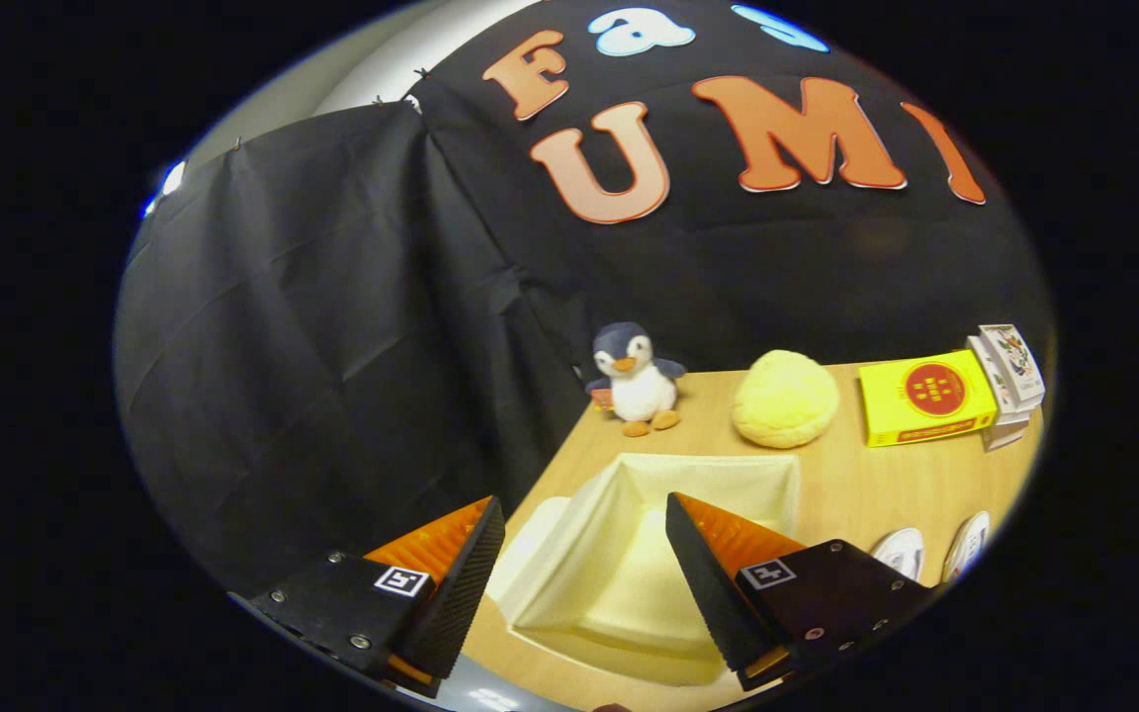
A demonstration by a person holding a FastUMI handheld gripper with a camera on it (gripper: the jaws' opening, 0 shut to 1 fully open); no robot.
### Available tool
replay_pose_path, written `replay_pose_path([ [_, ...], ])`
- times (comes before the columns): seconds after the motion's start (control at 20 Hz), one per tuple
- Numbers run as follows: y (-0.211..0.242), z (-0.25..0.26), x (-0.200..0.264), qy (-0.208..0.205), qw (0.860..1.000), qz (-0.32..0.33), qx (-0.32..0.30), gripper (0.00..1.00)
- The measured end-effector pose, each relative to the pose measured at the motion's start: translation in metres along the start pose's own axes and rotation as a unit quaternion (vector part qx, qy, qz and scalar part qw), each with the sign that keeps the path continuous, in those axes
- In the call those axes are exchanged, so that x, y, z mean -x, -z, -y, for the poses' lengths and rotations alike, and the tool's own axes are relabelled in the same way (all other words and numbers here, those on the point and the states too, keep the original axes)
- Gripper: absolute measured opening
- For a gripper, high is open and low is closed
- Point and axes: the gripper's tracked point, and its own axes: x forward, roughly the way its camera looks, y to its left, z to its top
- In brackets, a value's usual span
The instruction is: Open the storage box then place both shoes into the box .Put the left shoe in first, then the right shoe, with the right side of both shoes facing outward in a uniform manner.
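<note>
tongs spread, empty, above open cream soft-walled fabric storage box on wooden worktop. pair of white shoes beside it: likely light, grip at heel collar.

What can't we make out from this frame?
- Shoes, gripper view: only the toes show beside the right finger of the open claw; left versus right unclear.
- Storage box: the fingers cover part of both side walls; lid position unclear.
- Yellow box print: too small.
</note>
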Motion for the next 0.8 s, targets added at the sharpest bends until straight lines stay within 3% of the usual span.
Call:
replay_pose_path([
  [0.35,0.046,0.146,0.061,0.132,0.991,-0.010,0.019,0.98],
  [0.8,0.118,0.256,0.112,0.236,0.970,-0.043,0.048,0.98],
])
